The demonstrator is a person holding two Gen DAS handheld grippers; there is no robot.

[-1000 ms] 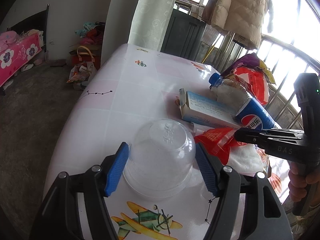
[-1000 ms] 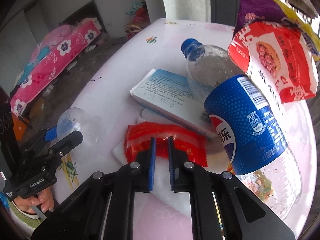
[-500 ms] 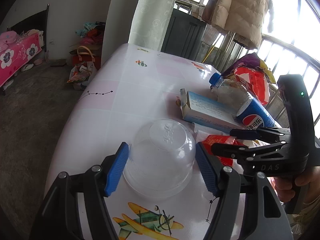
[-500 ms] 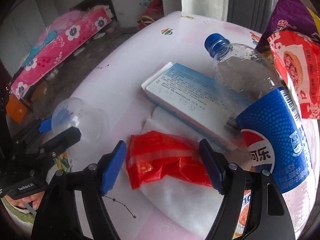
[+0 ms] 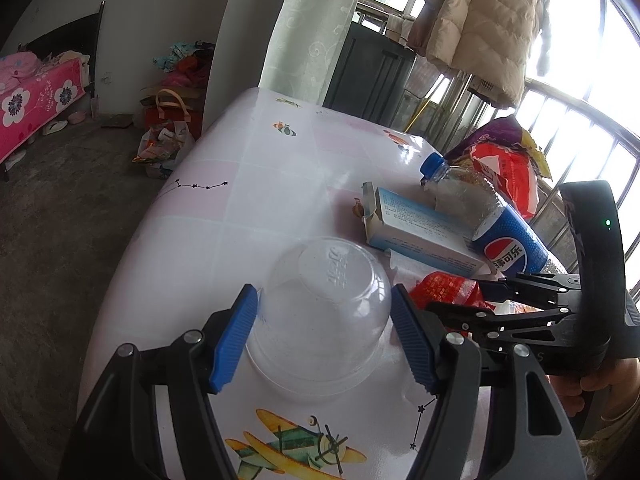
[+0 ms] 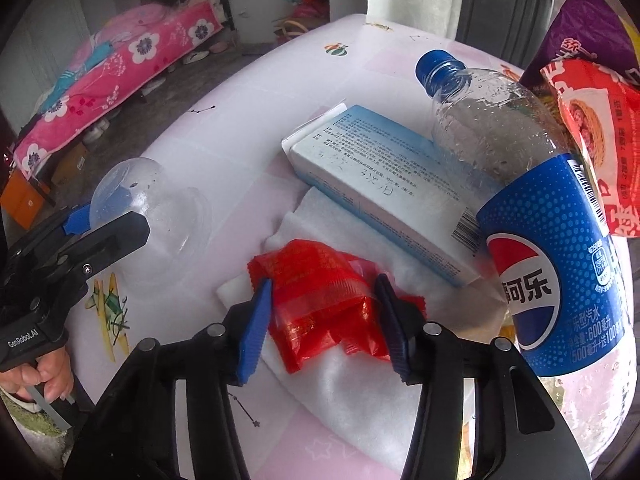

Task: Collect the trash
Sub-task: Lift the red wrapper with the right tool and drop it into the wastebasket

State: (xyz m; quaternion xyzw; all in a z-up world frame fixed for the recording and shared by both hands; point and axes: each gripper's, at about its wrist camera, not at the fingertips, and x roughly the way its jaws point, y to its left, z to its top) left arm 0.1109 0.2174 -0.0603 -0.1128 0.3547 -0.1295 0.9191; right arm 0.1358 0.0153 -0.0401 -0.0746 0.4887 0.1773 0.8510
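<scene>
Against a second ago: we see the right claw (image 6: 324, 320), then pinched nearly shut above the red wrapper (image 6: 320, 300), has since spread wide and is now closing with the wrapper between its blue pads (image 6: 256, 328). The pads sit against the wrapper's sides and it looks crumpled, but we cannot tell if they press it firmly yet. In the left wrist view the right claw (image 5: 472, 300) has moved in closer to the left claw. The left claw (image 5: 324, 336) is unchanged: jaws wide, straddling the upturned clear plastic bowl (image 5: 324, 304), pads just beside its walls, a sliver of gap on each side.

Counts: two claws, one clear bowl, one red wrapper, one white napkin (image 6: 360, 380), one blue-white carton box (image 6: 380, 184), one cola bottle (image 6: 532, 220) with a blue cap, two snack bags (one red (image 6: 596, 140), one purple (image 6: 584, 36)).

Places: the wrapper lies on the napkin, right between the right claw's fingers. The box is just beyond that claw's tips, the bottle beyond and to its right, lying on its side against the box. Snack bags are further right, past the bottle. The bowl sits rim-down on the table (image 5: 248, 184), between the left claw's fingers and off to the left of the right claw.
</scene>
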